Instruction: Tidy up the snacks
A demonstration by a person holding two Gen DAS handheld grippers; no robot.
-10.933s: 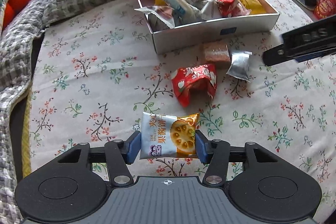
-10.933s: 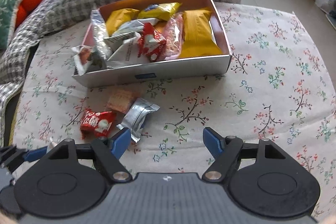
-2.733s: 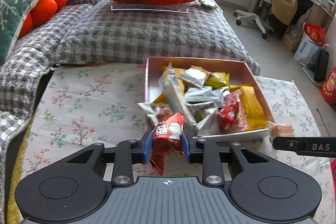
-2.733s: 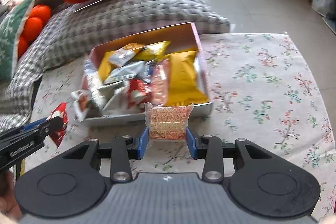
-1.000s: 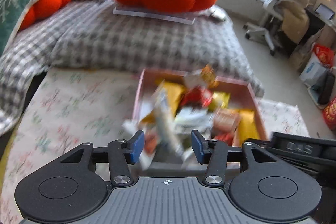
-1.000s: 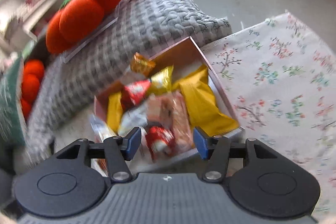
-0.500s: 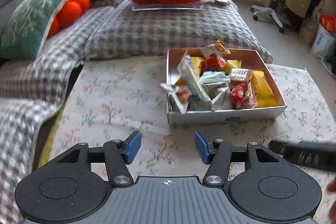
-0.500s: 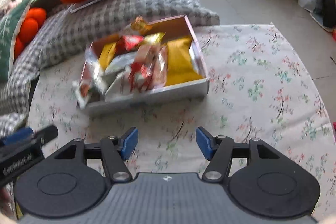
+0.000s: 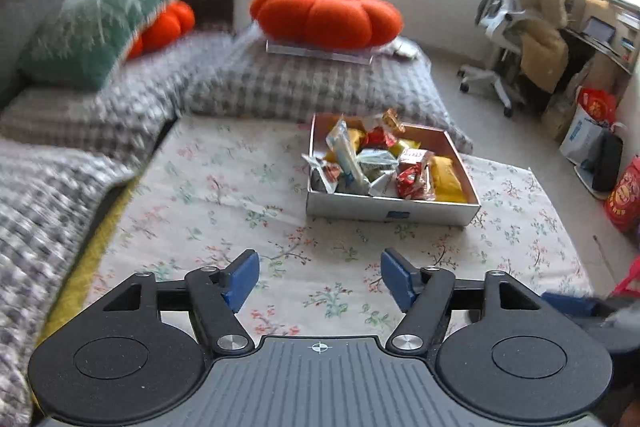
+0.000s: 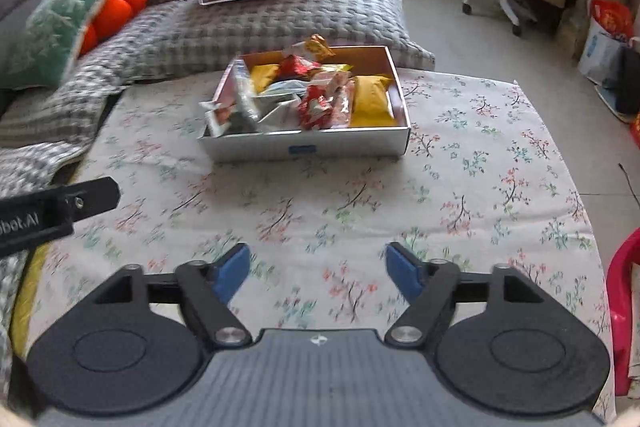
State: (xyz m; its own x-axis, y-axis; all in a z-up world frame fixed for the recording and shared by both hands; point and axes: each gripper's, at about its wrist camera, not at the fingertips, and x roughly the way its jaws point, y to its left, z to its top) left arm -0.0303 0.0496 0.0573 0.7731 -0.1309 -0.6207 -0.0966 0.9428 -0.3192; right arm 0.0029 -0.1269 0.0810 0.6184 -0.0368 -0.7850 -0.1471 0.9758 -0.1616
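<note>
A white cardboard box [image 9: 390,209] [image 10: 304,149] full of snack packets stands on the floral cloth, well ahead of both grippers. Red, silver and yellow packets [image 9: 414,179] [image 10: 370,103] are heaped inside it, and some stick up over the rim. My left gripper [image 9: 320,281] hovers over the cloth short of the box, its jaws opening with nothing between them. My right gripper [image 10: 318,273] is likewise back from the box, jaws opening and empty. The left gripper's finger [image 10: 64,205] shows at the left edge of the right wrist view.
The floral cloth [image 9: 224,195] [image 10: 480,187] covers a low surface. Grey checked cushions [image 9: 304,87] and an orange pumpkin pillow [image 9: 326,15] lie behind the box. A green pillow [image 9: 96,27] is at far left. An office chair [image 9: 504,39] and bags [image 9: 592,123] stand on the right.
Both grippers have pulled back from the box and their jaws have spread wider. The box now looks smaller and farther away. The red packet and the pink packet lie in the box.
</note>
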